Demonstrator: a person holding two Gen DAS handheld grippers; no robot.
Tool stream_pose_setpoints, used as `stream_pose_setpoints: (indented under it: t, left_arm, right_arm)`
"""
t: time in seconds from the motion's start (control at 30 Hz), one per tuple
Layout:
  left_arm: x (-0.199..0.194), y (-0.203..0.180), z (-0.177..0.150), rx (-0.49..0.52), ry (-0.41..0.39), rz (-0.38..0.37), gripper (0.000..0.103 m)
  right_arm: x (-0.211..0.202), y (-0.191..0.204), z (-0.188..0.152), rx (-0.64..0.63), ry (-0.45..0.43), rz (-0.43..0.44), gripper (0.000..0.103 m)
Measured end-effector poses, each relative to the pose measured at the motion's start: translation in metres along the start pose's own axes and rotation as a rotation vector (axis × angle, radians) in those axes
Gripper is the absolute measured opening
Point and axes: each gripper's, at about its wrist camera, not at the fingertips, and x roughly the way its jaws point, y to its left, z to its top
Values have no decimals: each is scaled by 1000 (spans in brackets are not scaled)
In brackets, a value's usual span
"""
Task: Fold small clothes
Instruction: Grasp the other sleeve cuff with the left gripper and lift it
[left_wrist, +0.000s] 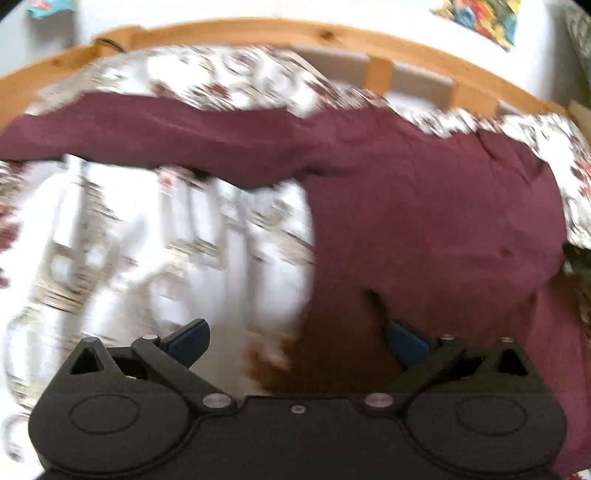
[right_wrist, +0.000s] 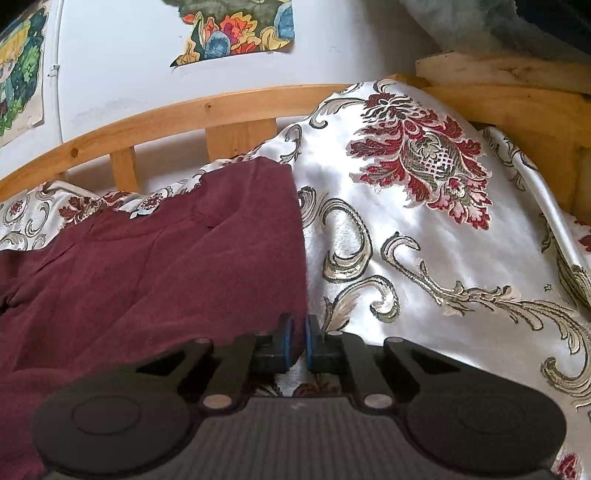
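Note:
A maroon garment (left_wrist: 424, 221) lies spread flat on a floral bedspread, one long part reaching left across the blurred left wrist view. My left gripper (left_wrist: 295, 341) hovers open and wide over its near left edge, the right finger (left_wrist: 406, 343) above the cloth, the left finger (left_wrist: 188, 339) above the bedspread. In the right wrist view the garment (right_wrist: 166, 277) fills the left half. Its straight right edge runs down into my right gripper (right_wrist: 299, 332), whose blue pads stand almost together, pinching that edge.
A white bedspread (right_wrist: 424, 258) with red and grey flowers covers the bed and rises in a hump at the right. A wooden bed rail (right_wrist: 184, 110) runs along the far side against a white wall with colourful posters (right_wrist: 240, 29).

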Motion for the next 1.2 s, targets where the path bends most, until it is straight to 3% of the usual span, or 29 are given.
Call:
stream_pose_setpoints:
  t: [0.1,0.17,0.2,0.4,0.53,0.7,0.8,0.87,0.93,0.97,1.07,1.2]
  left_arm:
    - [-13,33,12,-8,-55,87,102]
    - [-18,59,24,-23,-88,159,102]
    - [-18,74,31,-41,-103,192,102]
    - [-14,153,68,-175,-214,266,102]
    - [-6,195,89,-349,-241,282,99]
    - [3,226,103,-503,-273,299,91]
    - [6,234,111,-545,-295,332,77]
    - [9,232,117,-544,-291,398,35]
    - [13,230,121,-539,-275,417,23]
    - [10,230,120,-544,-283,409,10]
    - [1,224,123,-548,-327,400,7]
    - [-18,201,132,-455,-415,397,6]
  right_arm:
    - [-4,0,1,-3,-6,-4,22]
    - [-8,1,2,-2,-11,-3,42]
    - [-12,2,3,3,-17,3,47]
    - [-41,16,8,17,-63,63,80]
    - [-61,28,6,13,-90,119,102]
    - [-85,47,-3,-5,-81,175,103]
    - [-98,58,-13,19,-62,200,103]
    - [-102,65,-20,33,-37,222,103]
    - [-105,72,-25,26,-28,256,103]
    - [-106,77,-27,4,-27,271,103]
    - [-110,88,-31,-53,-31,290,103]
    - [-116,87,-30,-56,-46,309,103]
